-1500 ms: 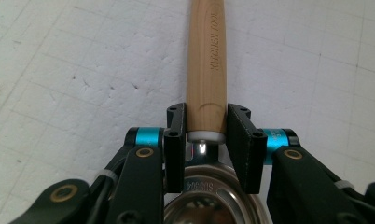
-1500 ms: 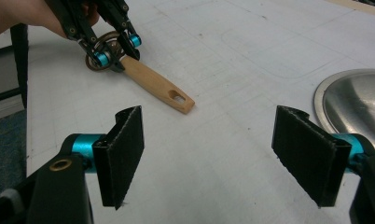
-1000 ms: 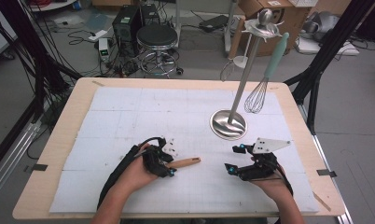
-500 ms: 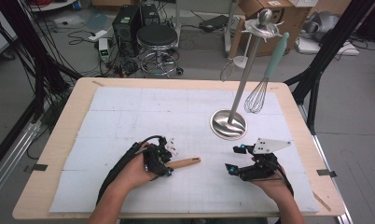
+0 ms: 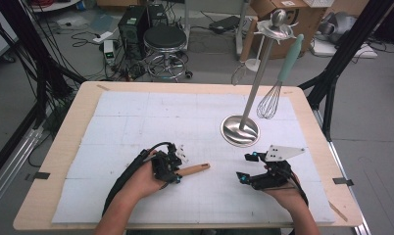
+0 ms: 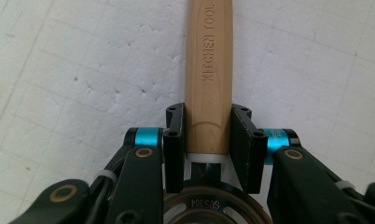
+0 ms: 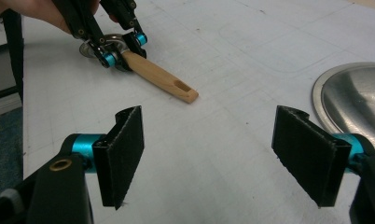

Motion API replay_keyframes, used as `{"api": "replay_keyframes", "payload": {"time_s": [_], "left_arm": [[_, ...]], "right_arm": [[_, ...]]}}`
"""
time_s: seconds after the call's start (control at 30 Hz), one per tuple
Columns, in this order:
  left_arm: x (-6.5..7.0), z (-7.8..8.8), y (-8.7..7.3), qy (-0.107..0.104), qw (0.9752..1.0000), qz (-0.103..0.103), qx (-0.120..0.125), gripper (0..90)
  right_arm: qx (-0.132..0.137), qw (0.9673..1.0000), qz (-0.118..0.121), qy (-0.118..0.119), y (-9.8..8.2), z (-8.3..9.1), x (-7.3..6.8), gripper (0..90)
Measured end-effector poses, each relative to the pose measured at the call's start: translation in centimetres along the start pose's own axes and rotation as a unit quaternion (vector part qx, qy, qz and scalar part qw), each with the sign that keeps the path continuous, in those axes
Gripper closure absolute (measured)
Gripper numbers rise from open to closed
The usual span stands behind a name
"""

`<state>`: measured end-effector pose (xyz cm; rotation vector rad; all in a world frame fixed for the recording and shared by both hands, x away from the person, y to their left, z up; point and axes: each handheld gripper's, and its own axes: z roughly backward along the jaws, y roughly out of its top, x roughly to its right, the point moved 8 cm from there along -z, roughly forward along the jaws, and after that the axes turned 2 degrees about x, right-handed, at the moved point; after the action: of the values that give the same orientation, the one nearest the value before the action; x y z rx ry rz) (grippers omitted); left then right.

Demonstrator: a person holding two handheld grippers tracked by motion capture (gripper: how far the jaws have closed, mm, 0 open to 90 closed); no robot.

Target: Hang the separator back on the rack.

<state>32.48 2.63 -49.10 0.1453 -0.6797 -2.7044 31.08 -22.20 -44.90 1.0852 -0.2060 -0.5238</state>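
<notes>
- Now the left tool (image 6: 207, 135), its jaws just closed, clamps the wooden handle (image 6: 209, 70) near its metal end, low on the tabletop (image 5: 58, 161).
- The right tool (image 7: 218, 154) is released, well apart.
- Risk: an off-centre grip could let the handle swivel when lifted.
- Open mat all round; the rack base (image 5: 240, 130) stands beyond.

We noted a smooth, matt wooden handle (image 6: 208, 70), a rough, pitted white foam sheet (image 6: 83, 70) over the wooden worktop (image 5: 67, 142), a glossy metal stand base (image 7: 358, 100), and matt black gripper pads (image 7: 125, 154).
</notes>
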Motion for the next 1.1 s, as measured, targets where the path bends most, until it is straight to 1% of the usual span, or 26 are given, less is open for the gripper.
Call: {"api": "replay_keyframes", "payload": {"time_s": [0.1,0.17,0.2,0.23,0.27,0.33,0.37,0.43,0.47,0.5,0.53,0.57,0.63,0.7,0.73,0.77,0.83,0.87,0.9,0.93,0.97,1.07,1.1], "left_arm": [[0.0,0.0,-0.1,0.000,0.9999,0.009,0.013,68.9],[0.1,0.1,-0.1,0.000,0.9997,0.010,0.021,69.0],[0.0,0.2,-0.2,-0.002,0.9997,0.006,0.022,68.9],[0.1,0.2,-0.2,-0.002,0.9996,0.011,0.027,68.9],[0.0,0.3,-0.2,-0.004,0.9995,0.007,0.029,69.0],[0.1,0.7,-0.1,-0.007,0.9990,0.008,0.043,69.0],[0.1,0.9,0.1,-0.012,0.9983,0.009,0.056,69.0],[0.2,1.6,0.5,-0.020,0.9963,0.011,0.082,69.1],[0.2,1.9,0.7,-0.028,0.9948,0.015,0.097,69.1],[0.2,2.3,1.0,-0.032,0.9931,0.014,0.112,69.1],[0.2,2.6,1.2,-0.032,0.9923,0.013,0.119,69.1],[0.3,2.8,1.4,-0.037,0.9908,0.017,0.129,69.1],[0.4,3.4,1.9,-0.039,0.9879,0.016,0.150,69.0],[0.4,4.0,2.3,-0.046,0.9851,0.014,0.165,69.1],[0.5,4.2,2.6,-0.049,0.9832,0.015,0.175,69.1],[0.5,4.6,2.9,-0.054,0.9818,0.013,0.182,69.1],[0.5,5.0,3.4,-0.050,0.9809,0.008,0.188,69.0],[0.5,5.2,3.6,-0.051,0.9804,0.008,0.190,69.0],[0.5,5.6,4.0,-0.048,0.9800,0.003,0.193,69.0],[0.4,5.9,4.3,-0.047,0.9792,0.001,0.197,69.1],[0.4,6.2,4.7,-0.050,0.9781,-0.002,0.202,69.0],[0.4,7.1,5.8,-0.051,0.9759,-0.013,0.212,69.1],[0.3,7.4,6.2,-0.052,0.9740,-0.015,0.220,69.0]], "right_arm": [[0.001,1.0000,-0.001,0.000,0.0,0.1,0.0,24.6],[0.001,1.0000,0.000,-0.001,0.0,0.1,0.1,24.6],[0.001,1.0000,-0.001,0.000,0.0,0.1,0.0,24.6],[0.000,1.0000,-0.001,0.000,0.0,0.1,0.1,24.6],[0.001,1.0000,0.000,0.000,0.0,0.1,0.1,24.6],[0.003,1.0000,-0.003,-0.001,0.0,0.2,0.1,24.6],[0.005,1.0000,-0.001,-0.001,0.1,0.2,0.2,24.6],[0.005,1.0000,-0.002,-0.002,0.0,0.3,0.2,24.6],[0.005,1.0000,-0.003,-0.002,0.1,0.3,0.2,24.6],[0.006,1.0000,-0.003,-0.002,0.1,0.3,0.2,24.6],[0.006,1.0000,-0.003,-0.002,0.1,0.3,0.2,24.6],[0.006,1.0000,-0.003,-0.002,0.1,0.3,0.2,24.6],[0.005,1.0000,-0.003,-0.001,0.1,0.3,0.2,24.6],[0.006,1.0000,-0.001,-0.001,0.1,0.3,0.2,24.6],[0.006,1.0000,-0.002,-0.001,0.1,0.3,0.2,24.6],[0.006,1.0000,-0.003,-0.001,0.1,0.3,0.2,24.6],[0.005,1.0000,-0.003,0.000,0.1,0.3,0.2,24.6],[0.005,1.0000,-0.003,0.000,0.1,0.3,0.2,24.6],[0.006,1.0000,-0.002,-0.001,0.1,0.3,0.2,24.6],[0.006,1.0000,-0.002,0.000,0.1,0.3,0.2,24.6],[0.007,1.0000,-0.002,0.000,0.1,0.4,0.2,24.6],[0.007,1.0000,-0.003,0.001,0.1,0.4,0.2,24.6],[0.007,1.0000,-0.002,0.001,0.1,0.3,0.2,24.6]]}}
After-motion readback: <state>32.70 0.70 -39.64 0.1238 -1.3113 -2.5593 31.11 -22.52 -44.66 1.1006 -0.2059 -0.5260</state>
